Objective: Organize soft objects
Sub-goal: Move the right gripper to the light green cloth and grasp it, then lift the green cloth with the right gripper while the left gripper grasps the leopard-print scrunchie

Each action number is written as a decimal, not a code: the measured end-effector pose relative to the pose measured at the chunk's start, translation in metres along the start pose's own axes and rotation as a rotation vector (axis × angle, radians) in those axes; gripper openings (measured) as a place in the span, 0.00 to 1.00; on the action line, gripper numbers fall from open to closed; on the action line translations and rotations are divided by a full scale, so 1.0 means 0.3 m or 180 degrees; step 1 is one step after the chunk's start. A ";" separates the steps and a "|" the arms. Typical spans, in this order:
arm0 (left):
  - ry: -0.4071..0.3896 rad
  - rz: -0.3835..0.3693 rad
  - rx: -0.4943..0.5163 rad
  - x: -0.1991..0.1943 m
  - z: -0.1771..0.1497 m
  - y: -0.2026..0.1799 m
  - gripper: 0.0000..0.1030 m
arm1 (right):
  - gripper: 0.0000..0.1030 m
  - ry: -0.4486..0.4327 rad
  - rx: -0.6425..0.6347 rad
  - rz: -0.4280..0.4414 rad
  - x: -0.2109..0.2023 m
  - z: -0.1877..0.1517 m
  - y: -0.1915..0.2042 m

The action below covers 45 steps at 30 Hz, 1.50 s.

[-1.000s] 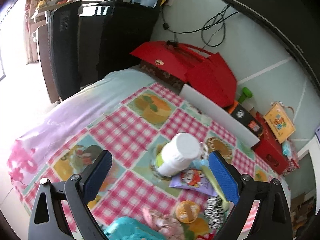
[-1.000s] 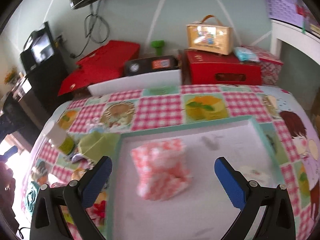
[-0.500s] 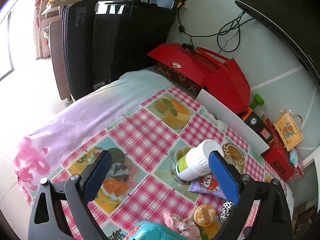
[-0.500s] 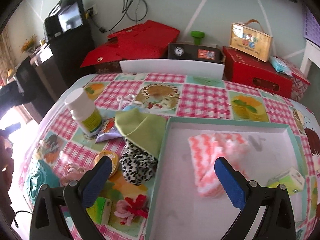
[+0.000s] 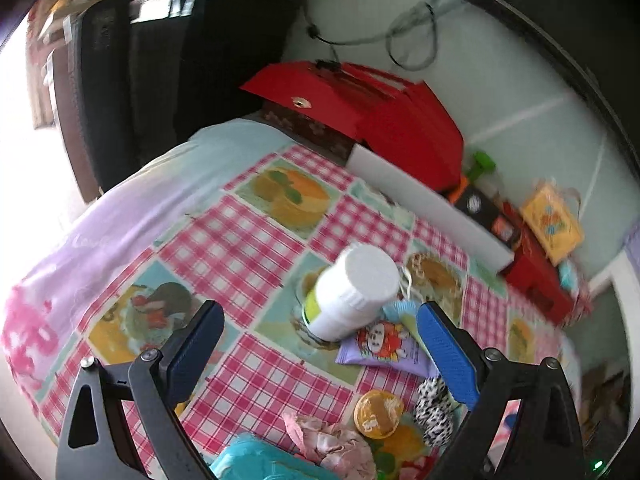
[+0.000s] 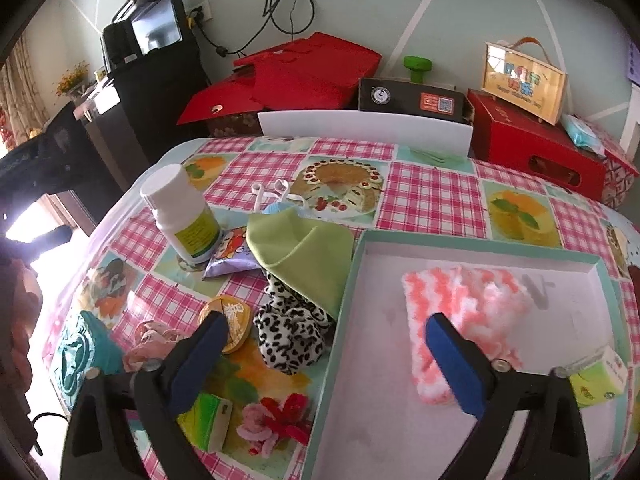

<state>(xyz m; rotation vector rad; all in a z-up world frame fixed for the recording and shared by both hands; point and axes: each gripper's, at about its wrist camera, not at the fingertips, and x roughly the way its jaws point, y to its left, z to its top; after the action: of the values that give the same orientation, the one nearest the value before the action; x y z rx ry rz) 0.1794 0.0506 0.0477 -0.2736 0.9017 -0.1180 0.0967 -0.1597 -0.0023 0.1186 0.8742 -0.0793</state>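
Right gripper (image 6: pixel 326 360) has pulled back from the tray (image 6: pixel 476 246); fingers spread, empty. Tray, right of frame, holds a pink-white cloth (image 6: pixel 468 316) and a green box (image 6: pixel 600 376). Green cloth (image 6: pixel 308 260) and leopard cloth (image 6: pixel 290 332) lie left of it on the tabletop (image 6: pixel 432 196). Left gripper (image 5: pixel 320 348) has dipped toward the bottle (image 5: pixel 352 292), fingers spread, empty.

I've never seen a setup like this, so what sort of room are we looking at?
Most likely a living room at home: a table under a checked picture tablecloth, red gift boxes stacked along the wall, and a dark TV cabinet.
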 end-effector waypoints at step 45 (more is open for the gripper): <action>0.0445 -0.0097 0.0341 0.162 -0.065 -0.146 0.94 | 0.05 -0.0073 0.0080 0.0351 0.148 0.073 -0.006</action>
<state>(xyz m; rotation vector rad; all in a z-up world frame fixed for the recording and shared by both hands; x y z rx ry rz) 0.1945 -0.0056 0.0119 -0.1811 1.0265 -0.2150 0.1415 -0.1654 -0.0227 0.1887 0.8423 0.0113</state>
